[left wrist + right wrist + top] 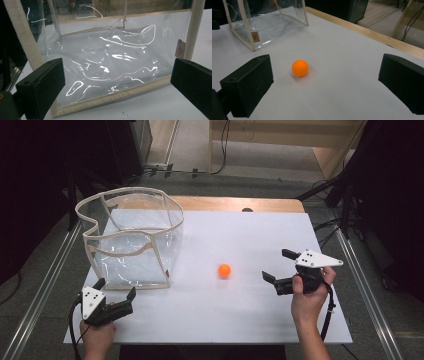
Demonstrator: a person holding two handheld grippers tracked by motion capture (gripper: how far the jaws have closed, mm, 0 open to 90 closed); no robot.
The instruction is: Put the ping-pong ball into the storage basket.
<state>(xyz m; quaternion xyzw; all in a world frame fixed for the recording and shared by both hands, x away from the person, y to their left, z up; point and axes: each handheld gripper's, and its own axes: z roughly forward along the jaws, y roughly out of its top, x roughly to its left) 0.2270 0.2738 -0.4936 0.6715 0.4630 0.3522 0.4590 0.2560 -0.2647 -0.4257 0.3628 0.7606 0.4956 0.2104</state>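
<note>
Ball [224, 270] orange on white table [240, 315], right gripper [279, 266] jaws spread toward it, left gripper [116, 290] jaws spread before clear bag [132, 240]

Orange ball [300, 68] on white table [342, 82], between wide-apart jaws, clear bag [262, 22] beyond

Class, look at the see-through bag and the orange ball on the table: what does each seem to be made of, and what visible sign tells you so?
Bag: probably clear soft plastic film, glossy; it wrinkles and throws bright glare streaks. Its beige edging looks like woven fabric tape, matte.
Ball: apparently smooth, hard plastic with an even matt orange surface and no seam showing; perhaps a table tennis ball.
</note>
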